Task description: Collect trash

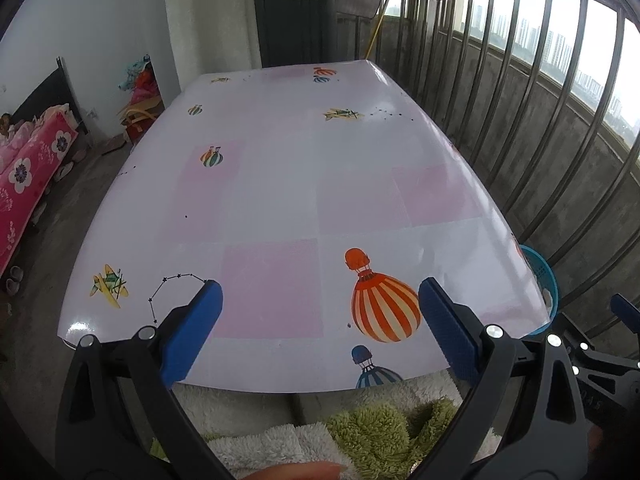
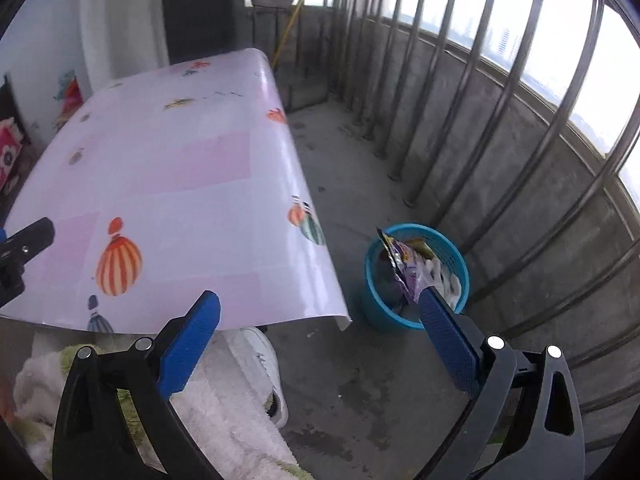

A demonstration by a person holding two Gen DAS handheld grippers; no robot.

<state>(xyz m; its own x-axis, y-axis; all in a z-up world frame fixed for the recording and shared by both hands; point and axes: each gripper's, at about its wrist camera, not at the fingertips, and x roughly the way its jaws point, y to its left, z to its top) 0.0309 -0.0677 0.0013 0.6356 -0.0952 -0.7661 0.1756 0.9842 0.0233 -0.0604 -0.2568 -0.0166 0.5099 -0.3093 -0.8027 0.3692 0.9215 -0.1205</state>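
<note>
1. I judge the drop-off step to be the one in hand: my right gripper [image 2: 320, 344] stands with its jaws spread as wide as they go and nothing between the blue pads, while the trash [image 2: 416, 268] sits in the blue basket [image 2: 374, 280] on the concrete floor.

2. That basket stands to the right of the worktop [image 2: 168, 184], near its near-right corner and just short of the railing bars. A purple wrapper pokes up out of it beside some pale crumpled pieces (I cannot tell what those are).

3. In the right wrist view the basket lies just beyond my right finger's tip, so the gripper points down past the worktop's edge towards it, apart from the contents.

4. My left gripper [image 1: 320, 320] is also wide open and empty, hovering over the near edge of the worktop above the printed orange balloon.

5. The worktop's glossy cloth carries no loose item that I can see in either view (only printed balloons and planes), so collecting looks close to done.

6. The next move calls for a look around for anything left: if nothing turns up, both grippers can pull back; if something does, I must close on it and carry it right to the basket.
</note>
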